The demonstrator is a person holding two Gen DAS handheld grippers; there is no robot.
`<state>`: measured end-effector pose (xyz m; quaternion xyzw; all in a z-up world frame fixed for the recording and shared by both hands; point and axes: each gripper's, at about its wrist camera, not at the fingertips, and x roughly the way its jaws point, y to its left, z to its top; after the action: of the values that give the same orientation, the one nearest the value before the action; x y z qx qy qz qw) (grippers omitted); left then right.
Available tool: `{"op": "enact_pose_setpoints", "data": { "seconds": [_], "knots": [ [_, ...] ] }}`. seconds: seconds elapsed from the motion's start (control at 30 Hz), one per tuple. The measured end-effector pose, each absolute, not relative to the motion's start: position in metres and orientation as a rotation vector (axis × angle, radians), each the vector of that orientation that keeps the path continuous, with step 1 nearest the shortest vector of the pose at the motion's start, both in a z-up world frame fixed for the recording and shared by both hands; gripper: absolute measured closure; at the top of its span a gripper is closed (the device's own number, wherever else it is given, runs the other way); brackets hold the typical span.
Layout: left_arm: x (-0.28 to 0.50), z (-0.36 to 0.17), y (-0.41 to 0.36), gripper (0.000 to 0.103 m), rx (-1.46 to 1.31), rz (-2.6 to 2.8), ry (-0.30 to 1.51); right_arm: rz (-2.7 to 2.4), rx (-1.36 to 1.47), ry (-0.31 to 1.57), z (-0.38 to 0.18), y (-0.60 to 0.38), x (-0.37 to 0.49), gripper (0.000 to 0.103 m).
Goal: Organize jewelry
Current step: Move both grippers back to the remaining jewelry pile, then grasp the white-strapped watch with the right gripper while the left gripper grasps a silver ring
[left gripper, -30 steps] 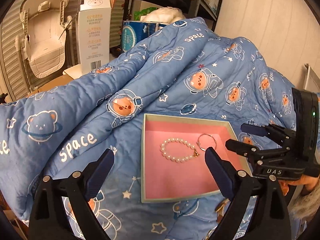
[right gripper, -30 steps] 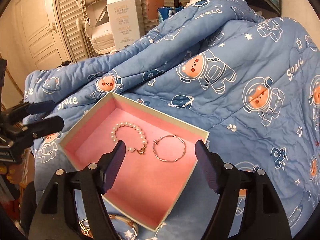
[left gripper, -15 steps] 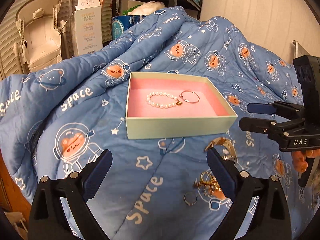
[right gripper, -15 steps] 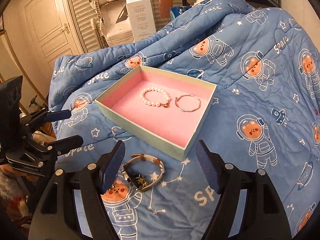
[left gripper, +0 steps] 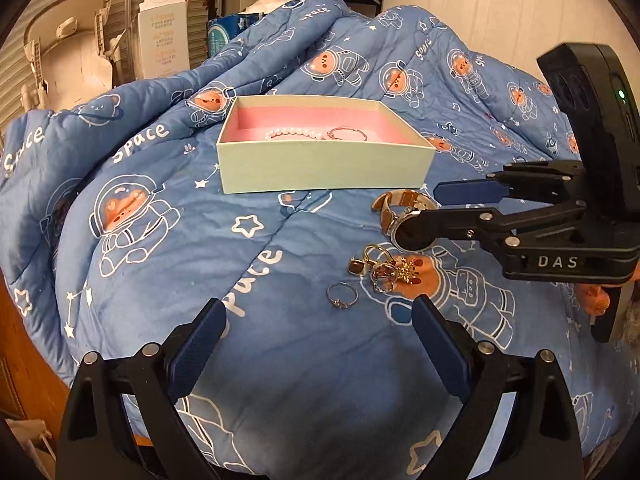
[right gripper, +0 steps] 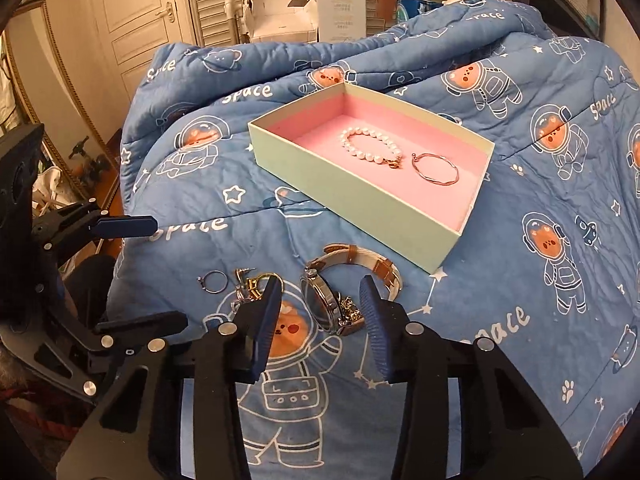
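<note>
Spread across the whole scene, a blue quilted blanket printed with astronaut bears (left gripper: 168,264) carries a shallow pale-green cardboard box with a pink lining (right gripper: 352,196). Inside the box, a white pearl bracelet with a gold clasp (right gripper: 370,148) lies just beside a thin rose-gold wire bangle (right gripper: 435,169); whether they touch cannot be told. In front of the box, loose on the blanket, sit a silver-cased wristwatch with a tan and white strap (right gripper: 344,276), a tangle of small gold rings and charms (left gripper: 384,266) and a single thin silver ring (left gripper: 342,294). The right gripper (right gripper: 320,300) has its jaws partly apart, one on either side of the watch case and holding nothing. The left gripper (left gripper: 318,322) is spread wide and empty, hovering over the blanket near the silver ring.
</note>
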<state>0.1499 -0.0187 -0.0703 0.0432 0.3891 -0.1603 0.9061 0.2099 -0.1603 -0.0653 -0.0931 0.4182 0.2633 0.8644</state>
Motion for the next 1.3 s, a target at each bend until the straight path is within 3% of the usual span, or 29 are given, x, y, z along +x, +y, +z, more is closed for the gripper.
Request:
{"op": "enact_pose_setpoints", "data": {
  "seconds": [0.23, 0.53, 0.7, 0.87, 1.3],
  "knots": [
    [0.159, -0.081, -0.023, 0.039, 0.144, -0.321, 0.818, 0.521, -0.206, 0.9, -0.072, -0.161, 0.218, 0.069],
    [0.166, -0.086, -0.031, 0.058, 0.181, -0.379, 0.828, 0.532, -0.222, 0.93, -0.08, -0.16, 0.222, 0.07],
    [0.17, -0.089, -0.031, 0.064, 0.151, -0.396, 0.85, 0.564, -0.253, 0.935, -0.081, -0.154, 0.22, 0.081],
    [0.168, -0.088, -0.031, 0.084, 0.122, -0.42, 0.852, 0.572, -0.237, 0.936, -0.081, -0.153, 0.218, 0.088],
    [0.161, -0.079, -0.027, 0.085, 0.035, -0.416, 0.83, 0.537, -0.144, 0.923, -0.079, -0.161, 0.212, 0.091]
  ]
}}
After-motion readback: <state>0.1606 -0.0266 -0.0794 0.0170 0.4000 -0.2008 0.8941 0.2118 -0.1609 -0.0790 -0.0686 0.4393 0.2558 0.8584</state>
